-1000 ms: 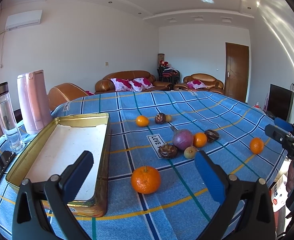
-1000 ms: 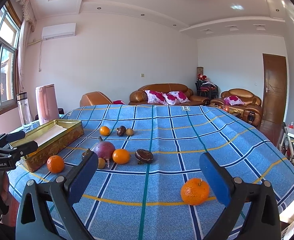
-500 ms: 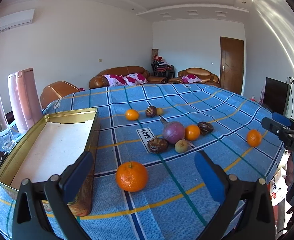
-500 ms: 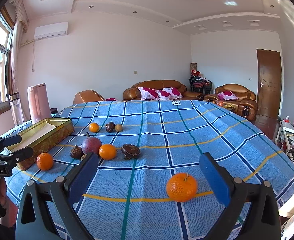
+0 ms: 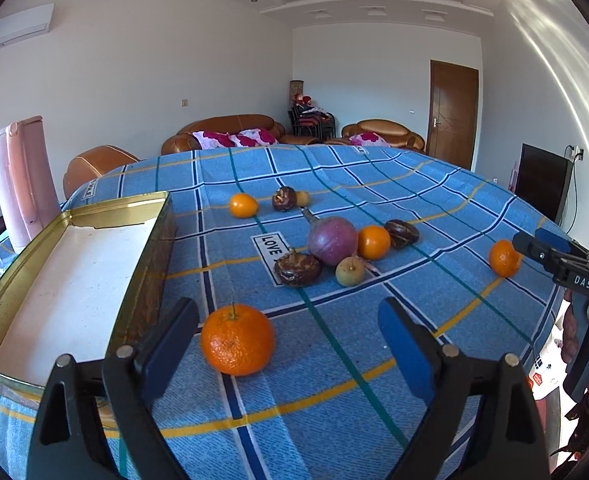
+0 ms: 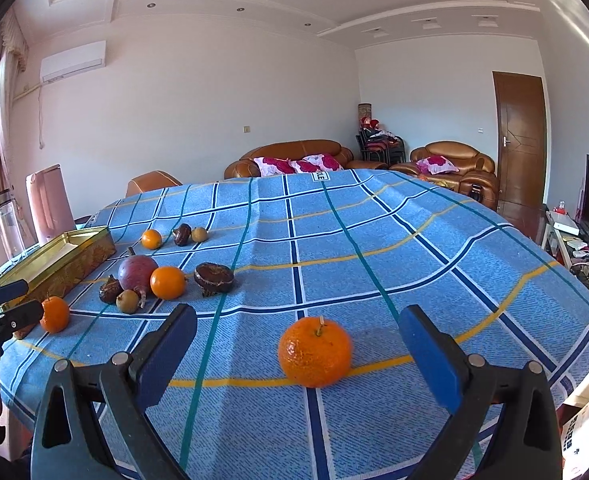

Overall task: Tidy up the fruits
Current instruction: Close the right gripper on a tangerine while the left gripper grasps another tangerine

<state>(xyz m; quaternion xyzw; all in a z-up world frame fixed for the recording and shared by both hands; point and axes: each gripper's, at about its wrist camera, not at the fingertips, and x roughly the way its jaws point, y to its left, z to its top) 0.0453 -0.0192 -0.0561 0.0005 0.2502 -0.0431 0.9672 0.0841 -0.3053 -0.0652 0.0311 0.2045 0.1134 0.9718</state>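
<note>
- Orange rind: one tangerine (image 5: 237,340) sits on the blue checked cloth (image 5: 334,392) just ahead of the left gripper (image 5: 288,338), nearer its left finger; the jaws stand wide apart, holding nothing.
- A second tangerine (image 6: 315,352) lies between the spread, empty fingers of the right gripper (image 6: 298,344), near the cloth's front edge.
- The gold tin tray (image 5: 146,264) stands just left of the first tangerine.
- A fruit cluster (image 5: 332,240) lies farther back, with bare cloth between.
</note>
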